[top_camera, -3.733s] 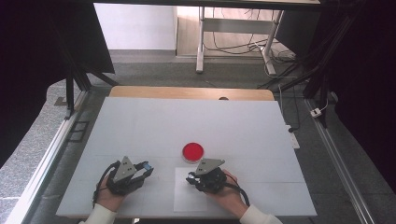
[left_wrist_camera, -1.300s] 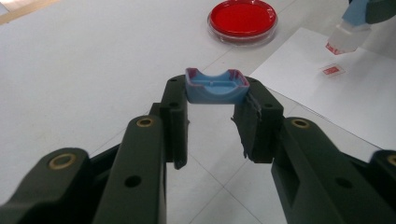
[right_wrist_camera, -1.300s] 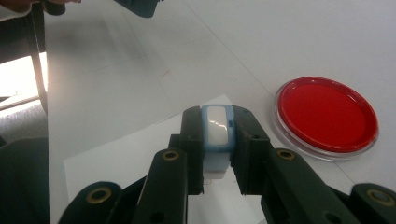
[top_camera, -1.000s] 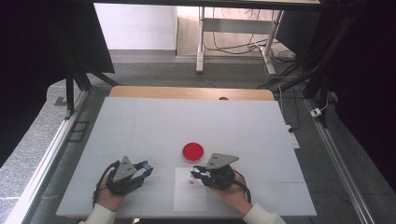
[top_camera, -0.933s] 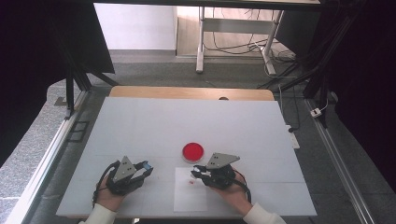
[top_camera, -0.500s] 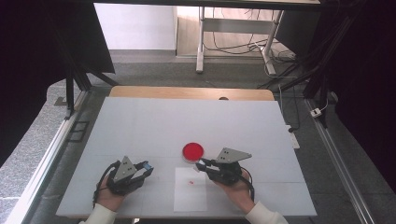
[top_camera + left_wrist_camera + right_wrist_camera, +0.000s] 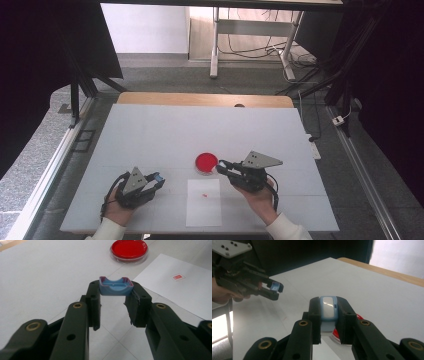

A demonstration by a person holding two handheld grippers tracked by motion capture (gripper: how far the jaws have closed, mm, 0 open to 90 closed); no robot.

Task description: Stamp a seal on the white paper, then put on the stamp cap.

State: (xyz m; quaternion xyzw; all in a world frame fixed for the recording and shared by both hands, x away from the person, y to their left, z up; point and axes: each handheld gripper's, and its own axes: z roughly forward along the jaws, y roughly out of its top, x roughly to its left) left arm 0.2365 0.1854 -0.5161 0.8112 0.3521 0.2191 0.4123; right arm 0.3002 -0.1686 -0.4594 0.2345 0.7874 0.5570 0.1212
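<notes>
Counter (image 7: 150, 130): white, with a sheet of paper (image 7: 204, 210) lying near the person's edge. A small red stamped mark (image 7: 205, 194) sits on the sheet's upper part. A round red ink pad dish (image 7: 206, 162) stands just beyond the sheet's far edge, apart from it.

Right tongs (image 7: 220, 165): clamped on a small blue stamp body (image 7: 328, 308) with a pale face, held off the counter just beside the dish, near its right rim. In the right gripper view the red dish shows directly below and behind the held piece.

Left tongs (image 7: 159, 177): clamped on a blue cap (image 7: 115, 286), an open tray-like piece with reddish rims, held low over the counter to the left of the sheet.

Step in hand, by my reading: one print is made; the stamp is being carried from the paper towards the ink pad, either to re-ink or to be closed up. Cannot tell which.

Next move calls for: if re-inking, bring the stamp's face level over the dish centre and press straight down, not on the rim. If capping, the two hands must meet, with the cap's open side turned to the stamp's face.

Change from one second ago: the right tongs were over the upper part of the sheet; now they are lifted and shifted up and right, beside the dish. The left tongs, dish and paper are as they were. Both grips unchanged.
</notes>
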